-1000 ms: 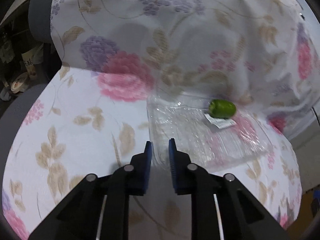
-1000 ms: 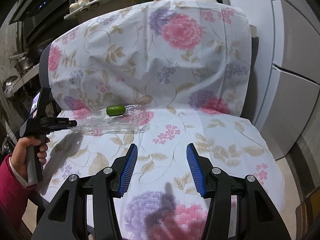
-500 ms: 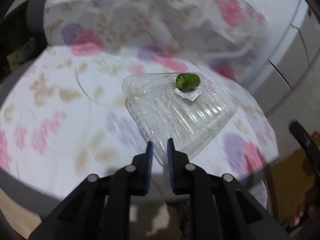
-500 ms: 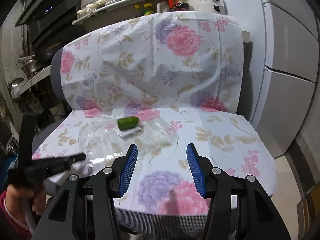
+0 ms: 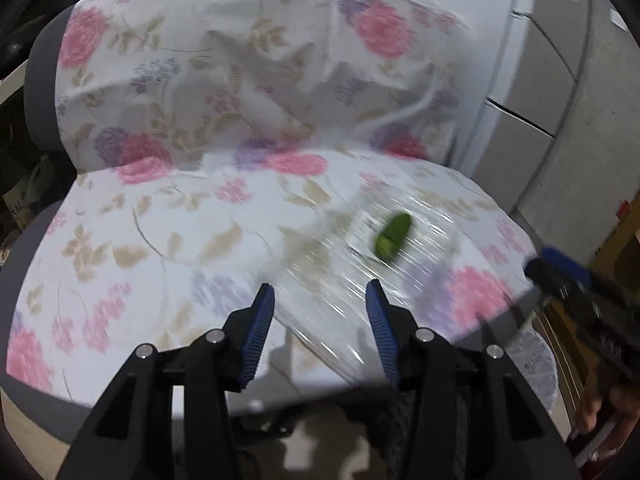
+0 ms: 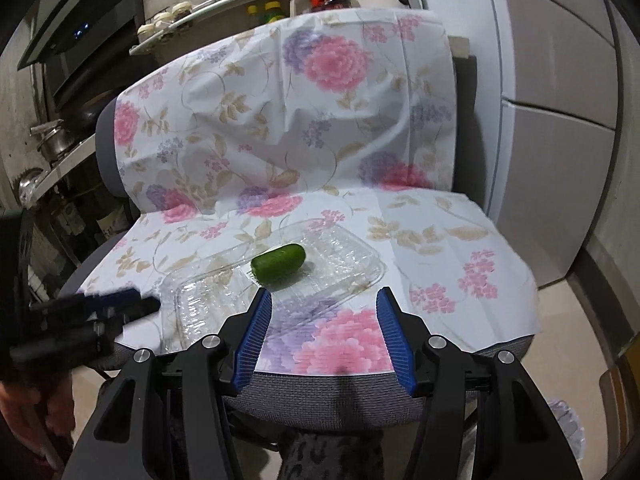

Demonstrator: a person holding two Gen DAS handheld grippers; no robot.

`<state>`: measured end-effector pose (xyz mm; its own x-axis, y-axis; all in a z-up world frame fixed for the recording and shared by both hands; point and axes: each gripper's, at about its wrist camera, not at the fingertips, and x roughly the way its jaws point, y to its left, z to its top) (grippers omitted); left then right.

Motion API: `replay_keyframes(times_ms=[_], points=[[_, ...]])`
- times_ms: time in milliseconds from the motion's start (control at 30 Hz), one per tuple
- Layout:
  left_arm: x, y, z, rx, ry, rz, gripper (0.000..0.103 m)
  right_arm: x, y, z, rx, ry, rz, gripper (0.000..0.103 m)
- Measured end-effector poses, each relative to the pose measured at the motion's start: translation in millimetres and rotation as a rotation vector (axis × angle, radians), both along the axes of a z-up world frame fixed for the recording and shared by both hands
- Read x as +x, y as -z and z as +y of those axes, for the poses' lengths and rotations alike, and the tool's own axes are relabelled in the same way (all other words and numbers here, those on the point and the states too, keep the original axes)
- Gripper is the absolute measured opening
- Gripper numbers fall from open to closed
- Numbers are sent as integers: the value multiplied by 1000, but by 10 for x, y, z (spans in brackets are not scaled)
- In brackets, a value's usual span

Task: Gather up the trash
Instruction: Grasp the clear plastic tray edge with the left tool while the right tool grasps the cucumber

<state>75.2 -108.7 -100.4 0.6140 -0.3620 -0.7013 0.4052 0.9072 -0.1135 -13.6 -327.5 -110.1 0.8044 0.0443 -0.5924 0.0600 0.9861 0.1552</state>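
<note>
Clear plastic tray (image 6: 280, 276) lies open on the flowered chair cover (image 6: 440, 240), green cucumber piece (image 6: 279, 260) resting on it. Left gripper (image 5: 320, 308) and right gripper (image 6: 324, 312) both gape wide near the tray, holding nothing.

Both wrist views look forward and down over the chair seat (image 6: 432, 216) from its front edge, toward the backrest. The left view sits close and is motion-blurred; the right view sits slightly farther back. Both share the clear tray (image 6: 344, 256) (image 5: 400, 280), and each sees the other gripper at its edge.
</note>
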Motion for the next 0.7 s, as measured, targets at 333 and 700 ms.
replay_keyframes(times_ms=[333,700], points=[[821,302,-8,10,46,60,42,786,240,307,64,-42,58,55],[490,398,1,11,99,114,16,1199,422,383,22,41,114,55]])
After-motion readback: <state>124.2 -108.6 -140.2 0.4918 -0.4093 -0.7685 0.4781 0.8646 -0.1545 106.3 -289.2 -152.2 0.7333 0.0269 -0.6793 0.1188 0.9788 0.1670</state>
